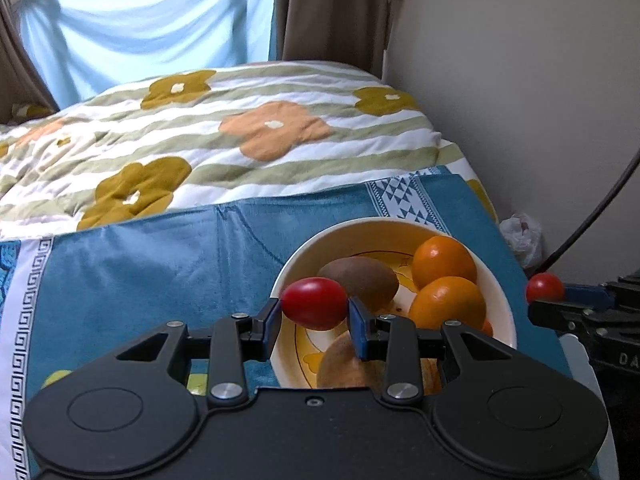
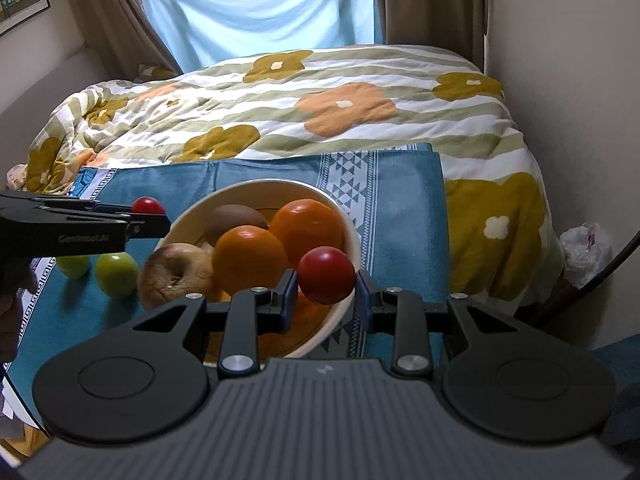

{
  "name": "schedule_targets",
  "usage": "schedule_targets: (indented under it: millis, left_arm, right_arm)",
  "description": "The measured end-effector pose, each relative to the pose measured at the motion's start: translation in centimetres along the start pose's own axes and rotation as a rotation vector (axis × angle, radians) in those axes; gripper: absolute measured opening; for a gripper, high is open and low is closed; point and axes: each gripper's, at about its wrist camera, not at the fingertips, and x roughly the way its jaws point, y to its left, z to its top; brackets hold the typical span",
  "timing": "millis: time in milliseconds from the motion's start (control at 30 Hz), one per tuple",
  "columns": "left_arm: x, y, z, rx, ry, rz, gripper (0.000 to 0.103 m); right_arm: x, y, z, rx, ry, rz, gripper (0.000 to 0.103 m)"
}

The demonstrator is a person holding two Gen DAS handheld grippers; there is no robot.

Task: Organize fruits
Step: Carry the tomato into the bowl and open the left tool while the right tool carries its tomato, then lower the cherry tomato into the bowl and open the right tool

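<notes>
My left claw (image 1: 314, 314) is clamped on a red cherry tomato (image 1: 315, 303), its blue pads pressing the fruit from both sides. It hangs over the near-left rim of the cream bowl (image 1: 505, 308). My right claw (image 2: 326, 294) grips a second red tomato (image 2: 326, 275) the same way, held above the bowl's near-right edge.

Inside the bowl I see two oranges (image 2: 250, 256) touching each other, a brown kiwi (image 2: 236, 222) behind them toward the far side, and a browned, bruised apple (image 2: 174, 276) against the near-left wall. From the left camera the kiwi sits just behind my held tomato, with the oranges to its right.

In the right camera the left claw reaches in from the left edge with its tomato showing at the tip, just beside the bowl's rim. Below it, two green fruits (image 2: 116, 274) lie on the blue patterned cloth (image 2: 400, 220), left of the bowl and close together.

The cloth covers the surface under the bowl. Beyond it is a bed with a flowered, striped quilt (image 2: 320, 108), then a pale blue sheet (image 2: 260, 8) hung over the window between brown curtains. A crumpled white plastic bag (image 2: 586, 252) sits by the wall on the right.
</notes>
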Motion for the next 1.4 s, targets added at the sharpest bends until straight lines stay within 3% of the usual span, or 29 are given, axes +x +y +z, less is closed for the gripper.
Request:
schedule_targets:
  millis: [233,300,333,367,733,1000,1267,1333,1367,1400]
  left_arm:
    - [1.7,0.1,0.2,-0.023,0.027,0.012,0.041]
    - [1.8,0.2,0.3,-0.034,0.024,0.019,0.063]
    - [1.7,0.2,0.4,-0.042,0.016,0.023,0.084]
    - [1.3,0.4,0.4,-0.052,-0.001,0.026,0.093]
    - [-2.5,1.8,-1.5,-0.153,-0.023,0.045,0.094]
    - [-4.3,1.1,-4.3,-0.116,-0.031,0.120,0.094]
    - [-4.8,1.1,-5.2,-0.123,-0.042,0.123,0.094]
    - [-5.0,1.0,-5.3,-0.125,-0.046,0.125,0.094]
    - [-5.0,1.0,-5.3,-0.126,-0.047,0.125,0.094]
    - [-5.2,1.0,-5.4,-0.127,-0.051,0.127,0.094]
  right_arm:
    - [1.1,-0.8,-0.1,0.004,0.011,0.021,0.046]
    - [1.3,-0.9,0.0,0.004,0.012,0.026,0.046]
    - [1.4,-0.9,0.0,0.004,0.012,0.028,0.046]
    - [1.4,-0.9,0.0,0.002,0.011,0.030,0.046]
    - [1.5,-0.8,0.2,-0.029,0.016,0.041,0.046]
    - [3.0,-0.4,0.6,-0.070,0.015,0.049,0.046]
    - [3.5,-0.3,0.5,-0.091,0.008,0.044,0.048]
    - [3.5,-0.2,0.4,-0.096,0.004,0.043,0.072]
    - [3.3,-0.1,0.3,-0.093,-0.005,0.030,0.077]
    - [3.1,-0.2,0.3,-0.091,-0.012,0.019,0.089]
